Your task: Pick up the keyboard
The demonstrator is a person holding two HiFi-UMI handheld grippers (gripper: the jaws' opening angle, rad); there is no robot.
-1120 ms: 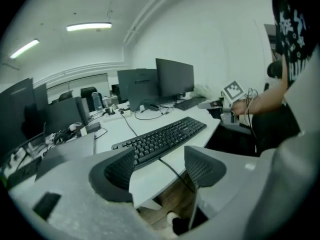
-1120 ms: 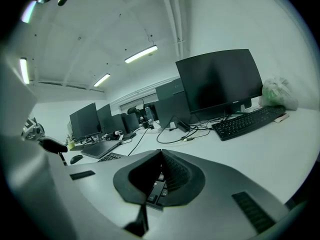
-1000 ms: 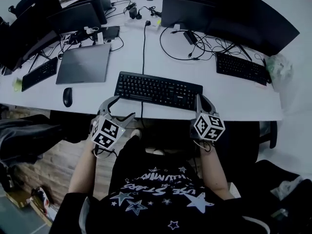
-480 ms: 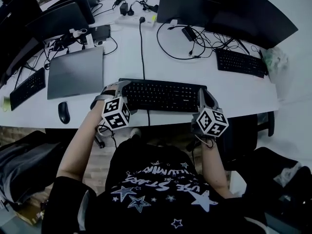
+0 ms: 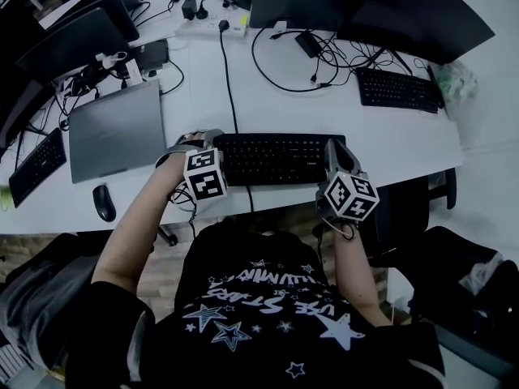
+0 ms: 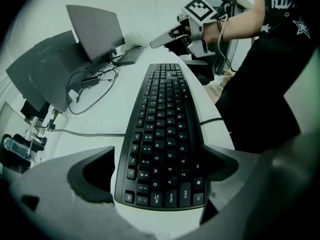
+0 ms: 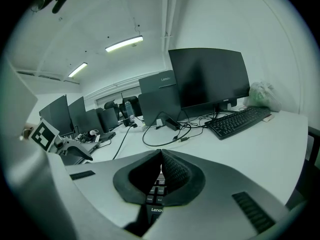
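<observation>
While the head view shows the black keyboard (image 5: 276, 159) lying flat near the front edge of the white desk (image 5: 203, 71), with 1 gripper at each short end, only the gripper views settle how the jaws stand. The left gripper view shows the left gripper (image 6: 159, 166) pointing steeply down, its 2 jaws spread wide and just now opening further. The keyboard's left end lies between them, and bare desk shows between the keyboard and the far jaw. The right gripper view shows the right gripper (image 7: 161, 166) with its 2 jaws pressed together and nothing pinched. A strip of keys and the maker's print show below them, which puts it just over the keyboard's right end.

From above, a closed laptop (image 5: 116, 130) and a mouse (image 5: 103, 203) sit left of the keyboard, neither of which the right gripper view shows clearly. A second keyboard (image 5: 399, 90) lies well apart to the right, in front of a dark monitor (image 5: 365, 10). A crumpled plastic bag (image 5: 452, 79) rests at the desk's right end. What is in it cannot be made out in either view.
</observation>
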